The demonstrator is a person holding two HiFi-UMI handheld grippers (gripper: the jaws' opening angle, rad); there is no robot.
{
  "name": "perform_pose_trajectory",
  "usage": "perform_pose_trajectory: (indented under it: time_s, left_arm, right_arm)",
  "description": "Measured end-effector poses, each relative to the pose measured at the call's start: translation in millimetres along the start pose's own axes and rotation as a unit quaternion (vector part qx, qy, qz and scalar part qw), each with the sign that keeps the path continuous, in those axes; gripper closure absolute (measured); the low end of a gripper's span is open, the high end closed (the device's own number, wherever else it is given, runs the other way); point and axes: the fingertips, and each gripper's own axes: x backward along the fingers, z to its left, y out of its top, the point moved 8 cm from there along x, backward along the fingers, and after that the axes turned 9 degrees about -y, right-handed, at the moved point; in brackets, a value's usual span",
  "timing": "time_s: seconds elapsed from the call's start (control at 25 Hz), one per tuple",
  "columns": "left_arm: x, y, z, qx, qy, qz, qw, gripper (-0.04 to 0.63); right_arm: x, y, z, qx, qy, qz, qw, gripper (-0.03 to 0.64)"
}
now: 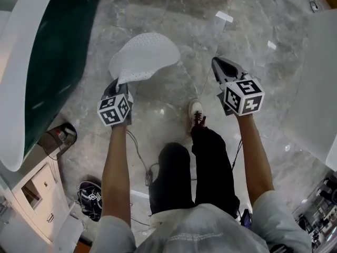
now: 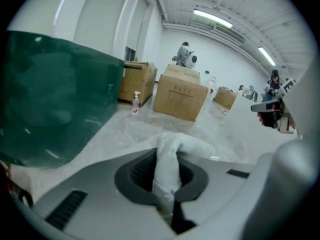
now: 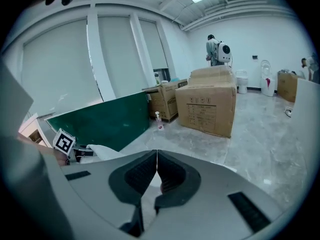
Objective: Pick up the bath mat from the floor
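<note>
The white dotted bath mat (image 1: 142,57) hangs lifted above the marble floor, held by one edge. My left gripper (image 1: 119,84) is shut on that edge; in the left gripper view the bunched white mat (image 2: 167,166) is pinched between the jaws. My right gripper (image 1: 221,67) is held out level to the right of the mat, apart from it, its jaws shut together with nothing between them (image 3: 156,171). The right gripper view shows the mat's white edge (image 3: 102,151) and the left gripper's marker cube (image 3: 64,142) at the left.
A dark green tub with a white rim (image 1: 37,62) stands at the left. A white cabinet (image 1: 37,194) and a dark bag (image 1: 90,197) sit at lower left. Cardboard boxes (image 3: 210,106) and a small bottle (image 3: 159,120) stand farther off. A white surface (image 1: 318,88) lies at the right.
</note>
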Motion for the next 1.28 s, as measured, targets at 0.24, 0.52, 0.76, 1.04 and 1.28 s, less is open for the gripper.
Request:
perform_pose_trajectory:
  time_s: [0.24, 0.52, 0.76, 1.04, 1.28]
  left_arm:
    - [91, 52, -36, 0.008, -0.034, 0.031, 0.9989, 0.561]
    - [210, 101, -78, 0.053, -0.06, -0.01, 0.9968, 0.561]
    - [305, 163, -117, 0.007, -0.076, -0.062, 0.9952, 0.561]
    - [389, 252, -162, -0.08, -0.073, -0.166, 0.9802, 0.561]
    - [462, 320, -199, -0.127, -0.074, -0.24, 0.9597, 0.561]
  right_arm:
    - [69, 67, 27, 0.027, 0.019, 0.018, 0.999, 0.601]
    - [169, 147, 76, 0.064, 0.002, 0.002, 0.998, 0.601]
    - [266, 218, 115, 0.032, -0.012, -0.042, 0.999, 0.601]
    - [334, 298, 139, 0.076, -0.02, -0.115, 0.99, 0.601]
    - [393, 361, 159, 0.137, -0.02, -0.17, 0.976, 0.601]
